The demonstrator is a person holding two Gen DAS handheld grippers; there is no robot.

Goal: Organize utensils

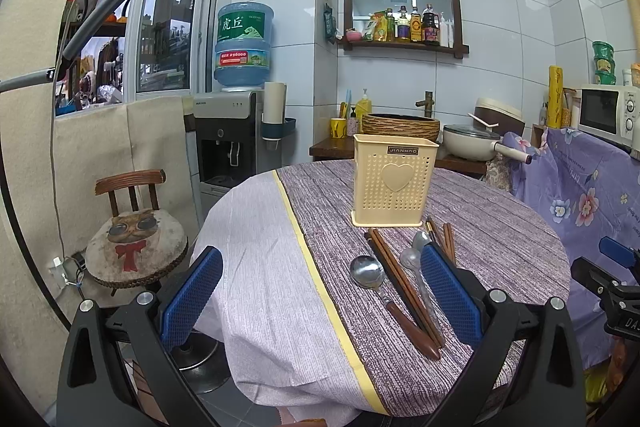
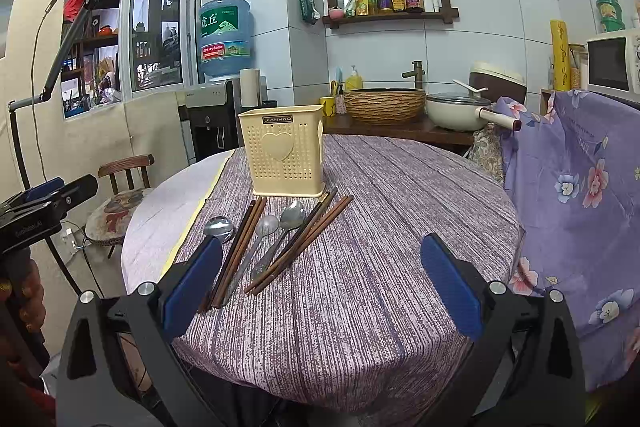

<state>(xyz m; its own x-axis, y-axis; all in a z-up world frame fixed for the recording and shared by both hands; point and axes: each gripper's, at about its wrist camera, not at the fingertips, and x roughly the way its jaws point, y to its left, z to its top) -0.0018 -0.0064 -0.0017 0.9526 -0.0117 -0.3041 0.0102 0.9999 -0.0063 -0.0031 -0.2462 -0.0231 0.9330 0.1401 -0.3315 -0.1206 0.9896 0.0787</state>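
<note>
Utensils (image 2: pixel 272 243), spoons and chopsticks, lay loose mid-table before the empty caddy (image 2: pixel 282 151). Both the left gripper (image 1: pixel 320 303) and the right gripper (image 2: pixel 320 287) were held wide open, nothing grasped. No step seemed begun; a first pickup was called for.
</note>
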